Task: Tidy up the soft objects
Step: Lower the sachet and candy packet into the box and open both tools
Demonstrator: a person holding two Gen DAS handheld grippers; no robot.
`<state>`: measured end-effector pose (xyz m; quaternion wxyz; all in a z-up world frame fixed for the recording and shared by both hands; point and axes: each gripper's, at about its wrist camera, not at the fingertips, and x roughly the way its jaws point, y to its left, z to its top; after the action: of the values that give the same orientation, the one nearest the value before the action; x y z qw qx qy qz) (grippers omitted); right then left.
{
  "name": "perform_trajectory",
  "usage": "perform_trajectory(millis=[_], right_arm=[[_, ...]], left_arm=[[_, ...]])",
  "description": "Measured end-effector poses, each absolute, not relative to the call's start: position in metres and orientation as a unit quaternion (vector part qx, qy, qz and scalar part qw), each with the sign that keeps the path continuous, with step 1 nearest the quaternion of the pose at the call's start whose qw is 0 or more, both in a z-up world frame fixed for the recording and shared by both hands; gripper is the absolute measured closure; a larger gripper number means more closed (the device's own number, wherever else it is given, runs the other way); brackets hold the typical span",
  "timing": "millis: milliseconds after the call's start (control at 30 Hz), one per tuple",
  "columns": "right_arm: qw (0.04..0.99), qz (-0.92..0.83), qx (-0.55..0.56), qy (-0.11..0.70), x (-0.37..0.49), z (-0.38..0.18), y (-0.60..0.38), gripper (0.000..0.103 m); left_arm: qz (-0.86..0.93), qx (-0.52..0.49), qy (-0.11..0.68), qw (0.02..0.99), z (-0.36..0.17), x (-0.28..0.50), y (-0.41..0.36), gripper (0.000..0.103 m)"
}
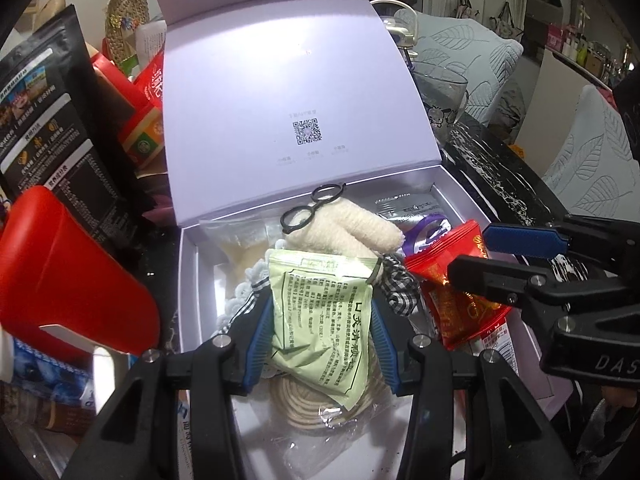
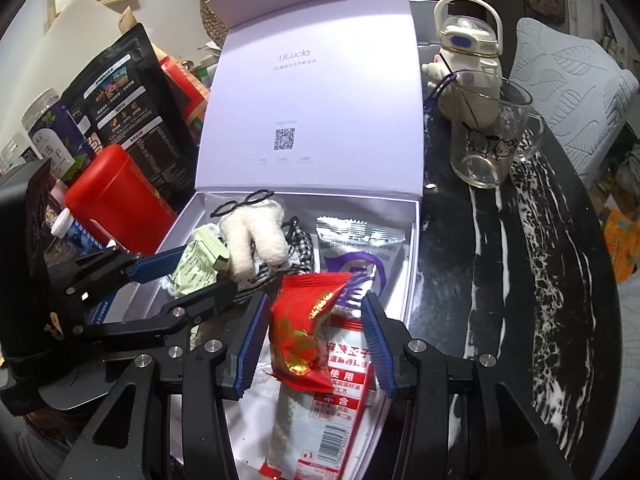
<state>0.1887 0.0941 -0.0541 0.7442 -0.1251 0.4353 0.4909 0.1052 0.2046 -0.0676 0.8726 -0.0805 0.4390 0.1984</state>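
**Two claws over one open box, a packet in each**

Two grippers reach into the white box [image 1: 438,184], whose lid [image 1: 288,80] stands propped open behind it.

The left gripper [image 1: 322,344] is nearly closed, its blue pads pressed on both sides of a pale green packet [image 1: 320,320]. That packet sits above a bagged coil of cord [image 1: 320,412] at the near end of the box.

The right gripper [image 2: 312,344] stands a little wider. A red packet [image 2: 304,332] is between its pads: the left pad touches the packet's edge, while the right pad stands clear of it, so the grip looks slack. The red packet lies across a red-and-white sachet [image 2: 340,396] on the box floor.

Further in, a cream knitted toy [image 1: 352,236] with black wire glasses [image 1: 316,208] lies on checked cloth [image 1: 396,288] in the middle of the box. A silver-and-purple pouch [image 2: 360,256] lies flat in the far right corner.

Left of the box stand a red canister [image 2: 116,196] and a black bag [image 2: 132,108]. On the black marbled table [image 2: 520,240] to the right are a glass mug [image 2: 488,140] and, behind it, a cream bottle [image 2: 468,52].
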Motion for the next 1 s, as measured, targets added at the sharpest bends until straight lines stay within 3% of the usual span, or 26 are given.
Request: perform_trajectory(millis=[433,500,567,600,1000], right_arm=[[0.756,0.487,-0.106,0.424,0.185,-0.037,0.082,0.056],[0.756,0.491,-0.109,0.420,0.181,-0.034,0.081,0.056],[0.757,0.490,-0.114,0.417,0.178,-0.032,0.081,0.056],[0.759,0.488,-0.118,0.414,0.175,-0.029,0.080,0.056],[0.779,0.490,-0.137,0.366,0.155,0.013,0.069,0.056]], left_arm=[[0.201,-0.125,0.440,0.866,-0.064,0.093,0.209,0.051],[0.207,-0.125,0.437,0.866,-0.062,0.091,0.210,0.046],[0.213,-0.123,0.433,0.867,-0.059,0.089,0.210,0.027],[0.217,-0.122,0.428,0.869,-0.055,0.087,0.210,0.024],[0.241,-0.103,0.376,0.889,-0.001,0.069,0.203,0.024]])
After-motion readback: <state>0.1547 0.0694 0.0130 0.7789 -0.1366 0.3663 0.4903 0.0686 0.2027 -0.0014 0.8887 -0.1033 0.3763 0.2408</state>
